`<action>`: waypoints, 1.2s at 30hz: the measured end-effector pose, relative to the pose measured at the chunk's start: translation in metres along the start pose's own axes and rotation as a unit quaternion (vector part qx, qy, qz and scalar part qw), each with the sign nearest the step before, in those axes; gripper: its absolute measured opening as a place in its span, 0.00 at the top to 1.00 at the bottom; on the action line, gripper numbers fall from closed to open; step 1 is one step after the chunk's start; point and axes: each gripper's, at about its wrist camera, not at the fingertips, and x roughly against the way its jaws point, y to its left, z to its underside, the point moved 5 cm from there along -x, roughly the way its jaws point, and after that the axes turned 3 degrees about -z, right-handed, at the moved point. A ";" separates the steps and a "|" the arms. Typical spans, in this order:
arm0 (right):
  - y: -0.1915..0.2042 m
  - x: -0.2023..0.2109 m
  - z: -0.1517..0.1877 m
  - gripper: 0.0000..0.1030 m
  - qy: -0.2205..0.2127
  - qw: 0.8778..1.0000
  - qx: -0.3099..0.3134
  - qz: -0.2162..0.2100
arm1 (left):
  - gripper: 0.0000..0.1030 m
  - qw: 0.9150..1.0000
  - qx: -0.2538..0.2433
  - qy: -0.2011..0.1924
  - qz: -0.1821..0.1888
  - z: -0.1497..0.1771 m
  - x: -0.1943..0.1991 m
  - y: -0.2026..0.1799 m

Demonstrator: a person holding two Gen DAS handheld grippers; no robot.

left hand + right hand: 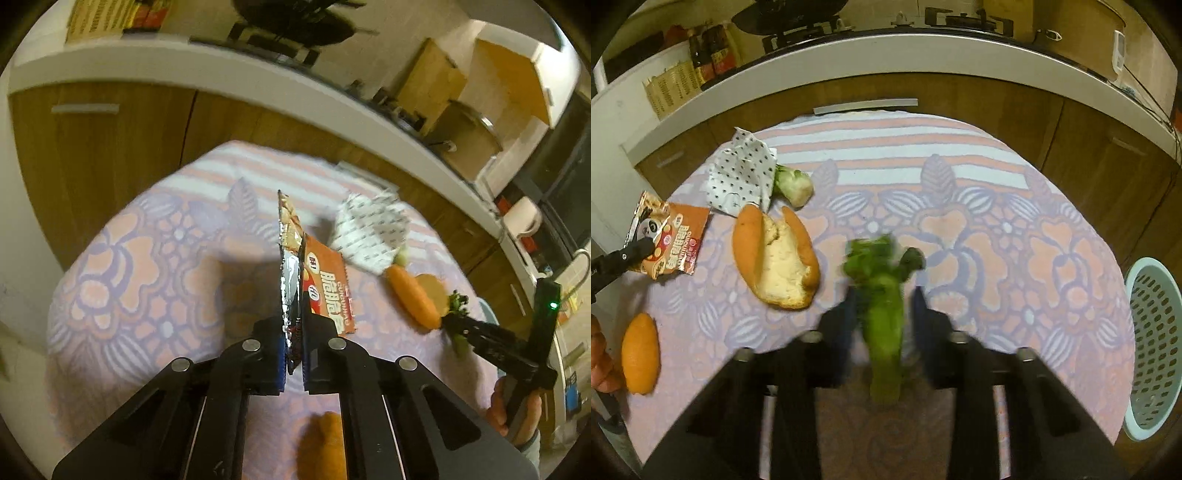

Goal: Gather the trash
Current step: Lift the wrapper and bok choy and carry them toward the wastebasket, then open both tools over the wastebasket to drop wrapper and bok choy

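Currently left tool [293, 343] pitched down over the table [147, 258], jaws clamped on the snack wrapper [295, 258]. Wrapper stands on edge, long axis running away from the tool. Right tool [882, 314] tilted steeply down, motion-blurred; jaws stand apart either side of the green vegetable stalk [884, 325], no contact visible. Stalk's long axis lies along the fingers, leafy end away. Orange peel [775, 254] sits just left of it, basket [1156, 350] at table's right edge.
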 end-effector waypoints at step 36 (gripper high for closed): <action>-0.213 0.159 0.019 0.83 -0.116 0.976 -0.169 0.073 | 0.96 0.969 -0.173 0.020 0.172 0.007 -0.065 -0.345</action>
